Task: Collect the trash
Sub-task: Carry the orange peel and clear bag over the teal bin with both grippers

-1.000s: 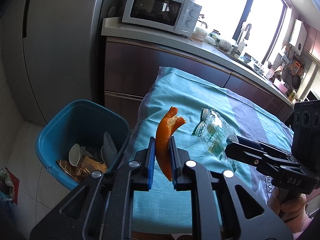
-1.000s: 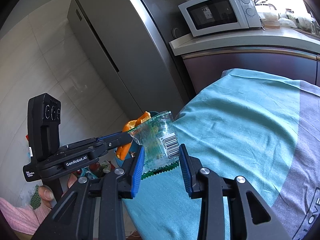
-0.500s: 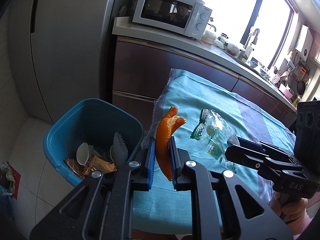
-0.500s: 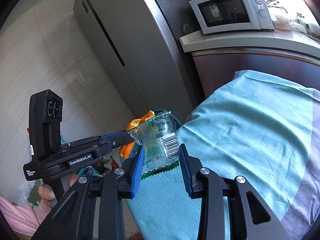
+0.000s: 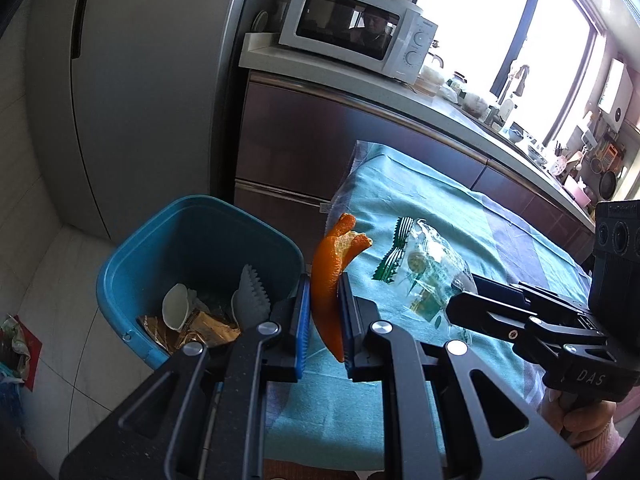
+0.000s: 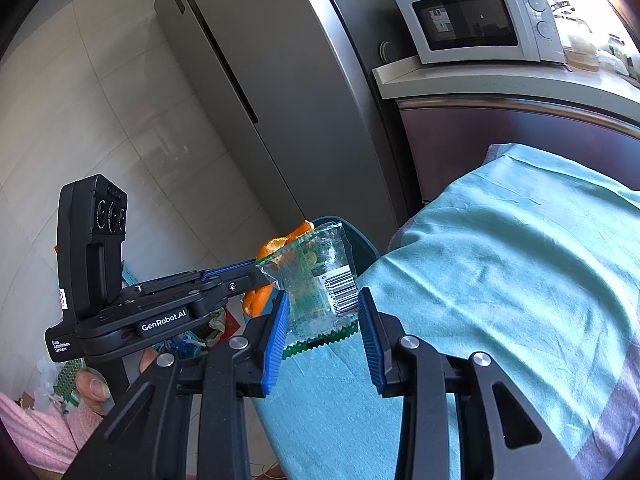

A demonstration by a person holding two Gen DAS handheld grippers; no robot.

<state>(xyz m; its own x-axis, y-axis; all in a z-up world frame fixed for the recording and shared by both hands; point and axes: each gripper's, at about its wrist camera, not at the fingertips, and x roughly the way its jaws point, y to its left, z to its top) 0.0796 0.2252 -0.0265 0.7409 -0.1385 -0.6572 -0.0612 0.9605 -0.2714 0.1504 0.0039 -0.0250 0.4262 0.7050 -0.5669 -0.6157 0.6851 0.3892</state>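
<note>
Left gripper (image 5: 324, 316) is clamped narrow on an orange peel (image 5: 330, 280), holding it upright just right of the blue bin (image 5: 132, 256), over the table's teal cloth (image 5: 420, 208). Right gripper (image 6: 324, 336) pinches a clear wrapper (image 6: 320, 280) between half-closed fingers, close beside the peel. Scraps lie in the bin.

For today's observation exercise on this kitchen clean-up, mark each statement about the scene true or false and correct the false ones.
1. The left gripper holds an orange peel. True.
2. The right gripper holds a spoon. False: it holds a clear plastic wrapper with a barcode.
3. The blue bin is empty. False: it already holds trash.
4. A microwave sits on the counter. True.
5. The tablecloth is red. False: teal.
</note>
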